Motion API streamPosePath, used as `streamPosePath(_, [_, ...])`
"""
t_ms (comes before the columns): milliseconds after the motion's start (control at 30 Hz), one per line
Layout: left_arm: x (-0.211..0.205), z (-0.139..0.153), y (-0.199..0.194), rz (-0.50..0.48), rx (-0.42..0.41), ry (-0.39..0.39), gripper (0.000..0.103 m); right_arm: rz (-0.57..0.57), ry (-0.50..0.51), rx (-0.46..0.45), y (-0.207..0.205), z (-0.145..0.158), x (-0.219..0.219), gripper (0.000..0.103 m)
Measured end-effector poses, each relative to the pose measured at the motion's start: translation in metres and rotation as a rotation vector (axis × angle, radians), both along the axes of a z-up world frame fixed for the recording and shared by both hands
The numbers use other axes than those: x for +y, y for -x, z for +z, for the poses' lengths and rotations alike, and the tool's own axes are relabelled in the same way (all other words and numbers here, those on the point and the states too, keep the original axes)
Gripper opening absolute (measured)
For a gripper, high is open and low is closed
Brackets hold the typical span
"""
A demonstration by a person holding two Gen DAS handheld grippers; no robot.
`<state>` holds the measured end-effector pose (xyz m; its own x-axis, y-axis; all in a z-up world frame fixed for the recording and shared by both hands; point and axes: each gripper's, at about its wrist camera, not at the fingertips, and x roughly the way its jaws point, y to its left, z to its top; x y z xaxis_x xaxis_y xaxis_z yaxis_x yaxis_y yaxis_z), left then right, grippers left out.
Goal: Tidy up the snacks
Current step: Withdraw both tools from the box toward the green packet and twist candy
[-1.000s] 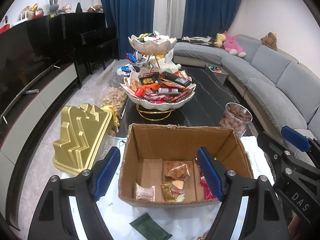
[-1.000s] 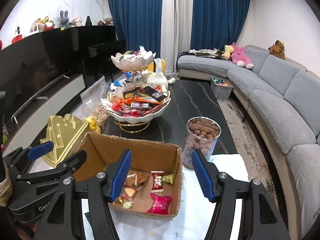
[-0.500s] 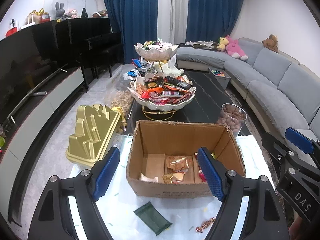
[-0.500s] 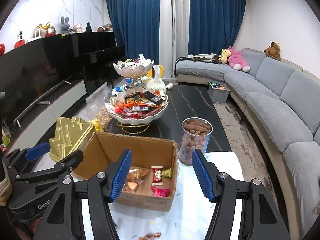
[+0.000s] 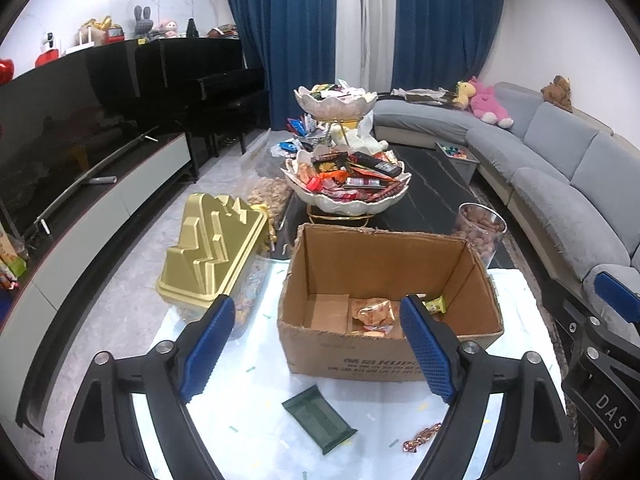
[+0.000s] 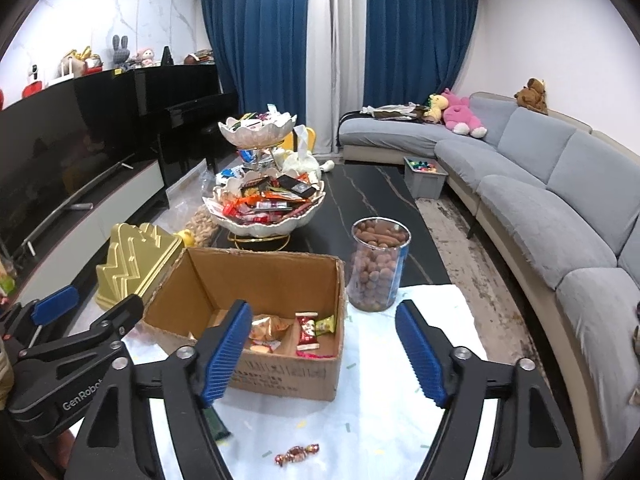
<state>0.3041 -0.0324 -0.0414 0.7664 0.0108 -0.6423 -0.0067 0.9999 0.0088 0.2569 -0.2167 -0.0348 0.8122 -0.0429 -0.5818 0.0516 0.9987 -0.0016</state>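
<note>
Before the cardboard box, I am opening both empty grippers, left gripper and right gripper, risking snagging its near wall while reaching for the green packet just beside it.

Cardboard box: near wall hides part of floor; some wrappers inside only partly seen, brands unreadable. Printing on its front face too blurred to read.

Green packet: in right wrist view mostly hidden behind the left-side blue finger.

Right gripper's body cut off by left wrist view's right edge.

Tiered snack stand: wrappers too small to tell apart.

Shelf ornaments small, indistinct.
</note>
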Motion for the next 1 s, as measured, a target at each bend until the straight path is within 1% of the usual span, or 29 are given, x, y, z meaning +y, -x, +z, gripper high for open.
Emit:
streamPosePath(67, [0.002, -0.001, 0.003, 0.012, -0.002, 0.002, 0.090, -0.001, -0.001, 0.002, 0.003, -0.001, 0.000, 0.076])
streamPosePath(167, [0.004, -0.004, 0.007, 0.026, -0.001, 0.001, 0.091, -0.007, 0.000, 0.000, 0.008, -0.004, 0.002, 0.076])
streamPosePath(267, [0.007, -0.007, 0.012, 0.056, -0.006, -0.005, 0.096, -0.012, 0.000, -0.003, 0.015, -0.007, 0.005, 0.077])
streamPosePath(367, [0.011, -0.012, 0.016, 0.084, -0.012, -0.003, 0.098, -0.015, 0.001, -0.004, 0.020, -0.012, 0.008, 0.077])
streamPosePath(533, [0.014, -0.023, 0.023, 0.122, -0.003, 0.002, 0.099, -0.024, -0.007, 0.005, 0.026, -0.021, 0.011, 0.077])
streamPosePath(767, [0.017, -0.043, 0.028, 0.171, 0.022, 0.022, 0.099, -0.046, -0.011, 0.026, 0.033, -0.041, 0.013, 0.077])
streamPosePath(1000, [0.017, -0.064, 0.033, 0.218, 0.028, 0.023, 0.099, -0.079, -0.007, 0.037, 0.039, -0.062, 0.011, 0.077])
